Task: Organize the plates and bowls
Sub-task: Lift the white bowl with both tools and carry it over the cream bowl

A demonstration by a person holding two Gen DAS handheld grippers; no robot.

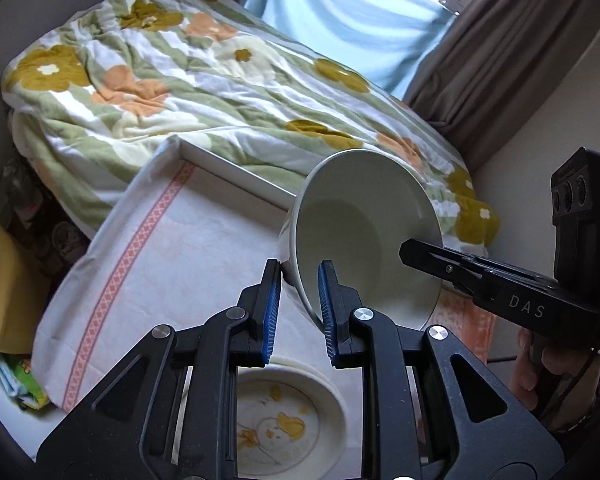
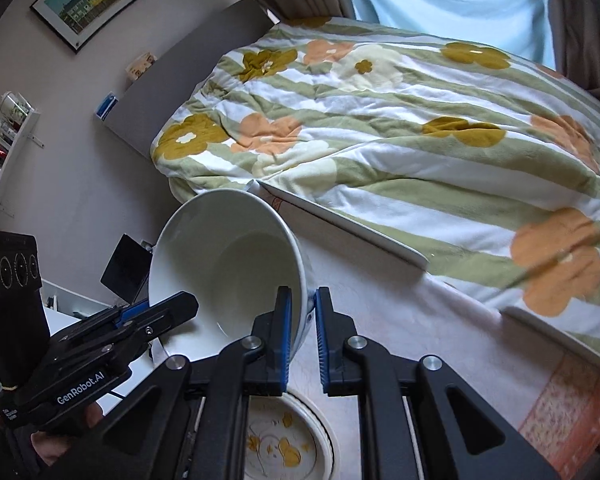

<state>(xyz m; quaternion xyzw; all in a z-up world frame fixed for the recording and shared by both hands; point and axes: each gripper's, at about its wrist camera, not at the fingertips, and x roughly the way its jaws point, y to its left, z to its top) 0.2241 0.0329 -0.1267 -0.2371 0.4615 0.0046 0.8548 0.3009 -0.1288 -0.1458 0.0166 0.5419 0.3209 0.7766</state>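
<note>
Left gripper (image 1: pixel 299 300) clamped on white bowl's (image 1: pixel 364 236) rim at seven o'clock; right gripper (image 2: pixel 304 336) pinching opposite rim at five o'clock. Bowl tilted, raised above cloth-covered table (image 1: pixel 172 248). Below, at six o'clock, stacked plates (image 1: pixel 284 420) with yellow print. Beyond, at twelve, floral blanket (image 1: pixel 204 80) on bed.

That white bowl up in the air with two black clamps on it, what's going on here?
A person is tidying dishes with a handheld gripper in each hand. Both the left gripper and the right gripper are clamped on opposite sides of the rim of the white bowl, holding it tilted in the air above a cloth-covered table beside a bed with a floral blanket. Just below sits a stack of flower-patterned plates, still on the table.
</note>
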